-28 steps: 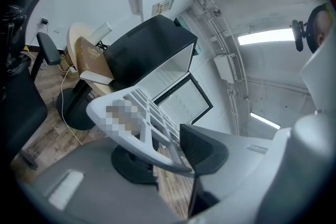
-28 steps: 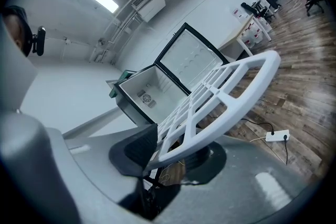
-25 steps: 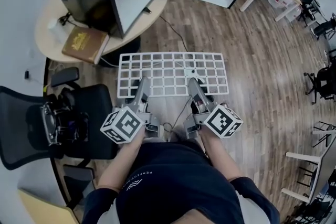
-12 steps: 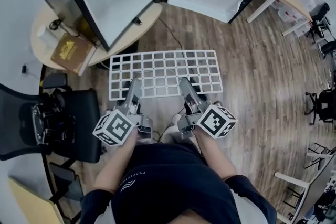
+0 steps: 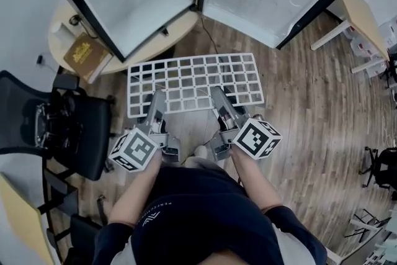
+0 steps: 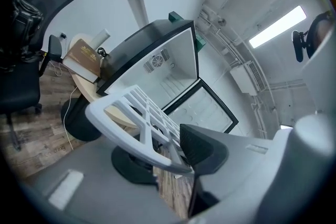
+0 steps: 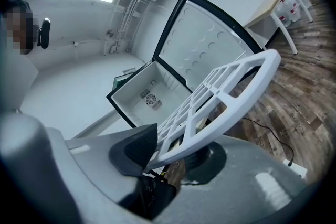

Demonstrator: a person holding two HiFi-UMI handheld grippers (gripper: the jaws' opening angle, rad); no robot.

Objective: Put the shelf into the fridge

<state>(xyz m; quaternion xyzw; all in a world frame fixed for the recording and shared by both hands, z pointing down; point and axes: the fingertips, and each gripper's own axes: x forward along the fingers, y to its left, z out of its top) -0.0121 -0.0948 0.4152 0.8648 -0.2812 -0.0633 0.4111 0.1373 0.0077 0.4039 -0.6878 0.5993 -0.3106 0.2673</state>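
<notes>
Chair [image 5: 80, 127] and table [image 5: 60, 39] stand left of the open fridge [image 5: 139, 6]; your left gripper [image 5: 159, 96] and right gripper [image 5: 216, 94], fingers [image 6: 202, 147] clenched, hold the shelf [image 5: 193, 79] before it.

We're in an open office or lab space: black swivel chair [image 5: 65, 124], light-topped desk [image 5: 360, 12] on white legs, wood-plank floor [image 5: 310, 108], more rolling chairs [image 5: 379, 172] at the right edge, strip light [image 6: 276, 27] and exposed ceiling pipework [image 6: 227, 42] overhead
</notes>
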